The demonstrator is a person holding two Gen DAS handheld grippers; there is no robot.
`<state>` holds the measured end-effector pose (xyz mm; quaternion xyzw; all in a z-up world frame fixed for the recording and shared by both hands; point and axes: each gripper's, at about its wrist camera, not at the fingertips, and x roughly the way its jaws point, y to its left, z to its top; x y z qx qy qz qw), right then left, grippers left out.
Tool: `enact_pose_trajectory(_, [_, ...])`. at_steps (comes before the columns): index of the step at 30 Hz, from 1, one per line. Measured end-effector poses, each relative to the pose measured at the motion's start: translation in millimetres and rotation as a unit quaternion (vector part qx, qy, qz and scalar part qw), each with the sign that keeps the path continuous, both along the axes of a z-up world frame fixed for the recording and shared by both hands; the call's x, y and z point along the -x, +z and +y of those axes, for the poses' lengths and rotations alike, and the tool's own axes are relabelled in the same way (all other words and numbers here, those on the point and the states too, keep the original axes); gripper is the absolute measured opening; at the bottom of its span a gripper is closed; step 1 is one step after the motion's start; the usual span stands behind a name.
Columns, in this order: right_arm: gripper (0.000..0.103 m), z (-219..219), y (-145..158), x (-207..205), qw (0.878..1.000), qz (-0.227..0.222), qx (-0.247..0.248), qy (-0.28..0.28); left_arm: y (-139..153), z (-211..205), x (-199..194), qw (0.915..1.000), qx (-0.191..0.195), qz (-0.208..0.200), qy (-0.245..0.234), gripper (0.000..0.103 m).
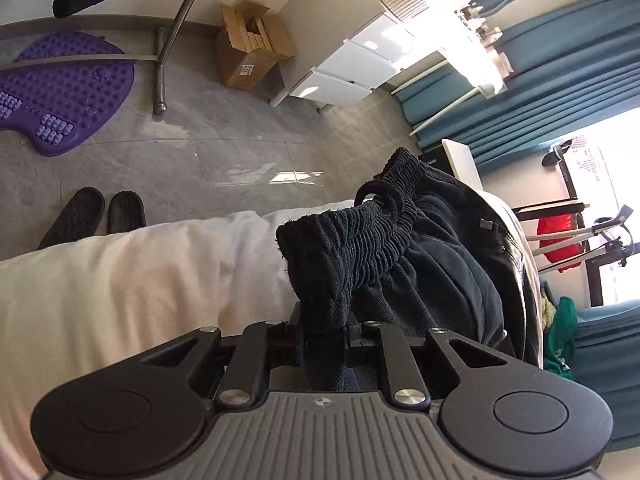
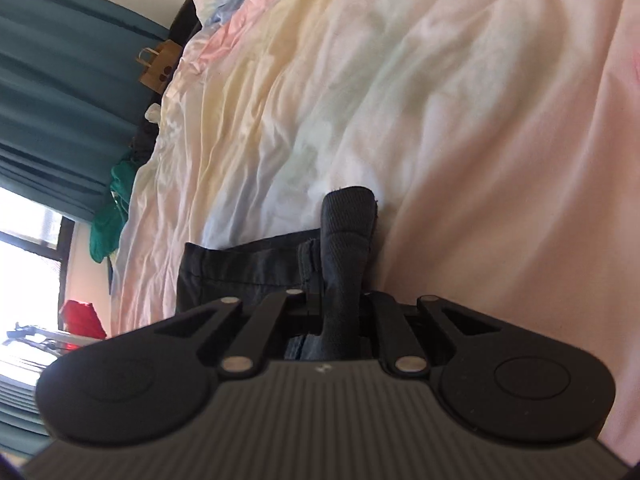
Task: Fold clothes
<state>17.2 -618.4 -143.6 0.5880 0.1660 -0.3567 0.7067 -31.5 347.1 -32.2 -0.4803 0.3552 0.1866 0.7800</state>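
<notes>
A pair of dark navy trousers (image 1: 440, 248) with a ribbed elastic waistband lies on the pastel bedsheet (image 1: 140, 272). My left gripper (image 1: 324, 326) is shut on the waistband, which bunches up above the jaws. In the right wrist view, my right gripper (image 2: 340, 300) is shut on a dark ribbed cuff of the trousers (image 2: 348, 236), which sticks up between the jaws. More of the dark fabric (image 2: 240, 268) lies flat to the left on the sheet (image 2: 400, 100).
Beside the bed are black slippers (image 1: 96, 212), a purple mat (image 1: 60, 88), a cardboard box (image 1: 252, 48), white drawers (image 1: 352, 68) and teal curtains (image 1: 540, 72). A green garment (image 2: 112, 208) and a paper bag (image 2: 158, 64) sit at the bed's far edge.
</notes>
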Motion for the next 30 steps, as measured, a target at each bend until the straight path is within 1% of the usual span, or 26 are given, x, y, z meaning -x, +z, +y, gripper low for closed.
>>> enact_pose_trajectory(2, [0.009, 0.6, -0.2, 1.2, 1.0, -0.004, -0.003, -0.003, -0.2, -4.7, -1.4, 0.9997, -0.019, -0.003, -0.016, 0.02])
enact_pose_trajectory(3, [0.01, 2.7, 2.9, 0.1, 1.0, 0.0, 0.002, -0.004, 2.8, -8.0, -5.9, 0.9985, -0.045, 0.004, -0.031, 0.021])
enact_pose_trajectory(4, [0.011, 4.1, 5.3, -1.2, 1.0, 0.008, 0.007, -0.003, 6.1, -11.5, -11.0, 0.9961, -0.074, 0.011, -0.048, 0.024])
enact_pose_trajectory(5, [0.011, 5.3, 7.5, -2.6, 1.0, 0.017, 0.011, -0.001, 13.2, -17.2, -11.8, 0.9927, -0.104, 0.016, -0.06, 0.031])
enact_pose_trajectory(6, [0.015, 6.5, 9.7, -3.9, 1.0, 0.026, 0.016, 0.0, 20.8, -23.1, -11.9, 0.9881, -0.135, 0.02, -0.071, 0.034])
enact_pose_trajectory(7, [0.018, 8.5, 14.6, -5.2, 0.999, 0.032, 0.03, 0.0, 27.6, -27.2, -9.2, 0.9855, -0.152, 0.013, -0.075, 0.047])
enact_pose_trajectory(8, [0.029, 10.9, 20.4, -6.4, 0.998, 0.038, 0.046, -0.001, 34.2, -31.0, -6.1, 0.9828, -0.168, 0.005, -0.077, 0.059])
enact_pose_trajectory(9, [0.045, 13.2, 26.1, -7.6, 0.997, 0.044, 0.062, -0.002, 40.8, -34.8, -3.1, 0.9799, -0.183, -0.004, -0.079, 0.064])
enact_pose_trajectory(10, [0.055, 15.6, 31.9, -8.9, 0.996, 0.049, 0.078, -0.003, 48.0, -38.1, 0.4, 0.9767, -0.199, -0.016, -0.079, 0.073])
enact_pose_trajectory(11, [0.073, 18.0, 37.6, -10.1, 0.994, 0.055, 0.094, -0.004, 54.6, -42.9, 2.1, 0.9733, -0.213, -0.027, -0.081, 0.081])
enact_pose_trajectory(12, [0.085, 20.3, 43.4, -11.4, 0.992, 0.061, 0.11, -0.005, 61.2, -47.9, 3.5, 0.9696, -0.227, -0.038, -0.084, 0.082])
enact_pose_trajectory(15, [0.085, 28.3, 60.9, -15.2, 0.985, 0.077, 0.157, -0.006, 82.1, -72.6, 2.2, 0.9553, -0.27, -0.064, -0.101, 0.085])
enact_pose_trajectory(16, [0.085, 32.7, 68.0, -16.8, 0.981, 0.08, 0.175, -0.002, 88.9, -84.5, 0.8, 0.9489, -0.286, -0.073, -0.11, 0.086])
enact_pose_trajectory(18, [0.085, 42.0, 81.1, -18.3, 0.976, 0.076, 0.203, 0.005, 96.8, -105.5, -2.9, 0.9377, -0.308, -0.09, -0.132, 0.086])
enact_pose_trajectory(20, [0.085, 53.4, 94.6, -20.0, 0.971, 0.067, 0.229, 0.019, 100.9, -137.5, -9.4, 0.9238, -0.331, -0.106, -0.162, 0.086])
enact_pose_trajectory(23, [0.085, 81.0, 113.5, -25.9, 0.959, 0.042, 0.273, 0.062, 100.8, -182.5, -17.7, 0.9053, -0.355, -0.122, -0.199, 0.086])
enact_pose_trajectory(25, [0.085, 102.9, 125.7, -30.4, 0.948, 0.031, 0.304, 0.092, 98.4, -213.0, -23.5, 0.8936, -0.368, -0.133, -0.22, 0.086])
enact_pose_trajectory(26, [0.085, 116.3, 131.4, -33.0, 0.941, 0.031, 0.321, 0.106, 96.3, -226.2, -26.9, 0.8893, -0.371, -0.138, -0.229, 0.086])
enact_pose_trajectory(28, [0.085, 138.0, 136.3, -36.2, 0.93, 0.014, 0.338, 0.141, 91.3, -252.3, -34.7, 0.8809, -0.377, -0.147, -0.245, 0.086])
enact_pose_trajectory(30, [0.085, 159.0, 140.3, -39.2, 0.919, -0.005, 0.354, 0.175, 84.4, -271.7, -42.4, 0.8754, -0.379, -0.155, -0.257, 0.086])
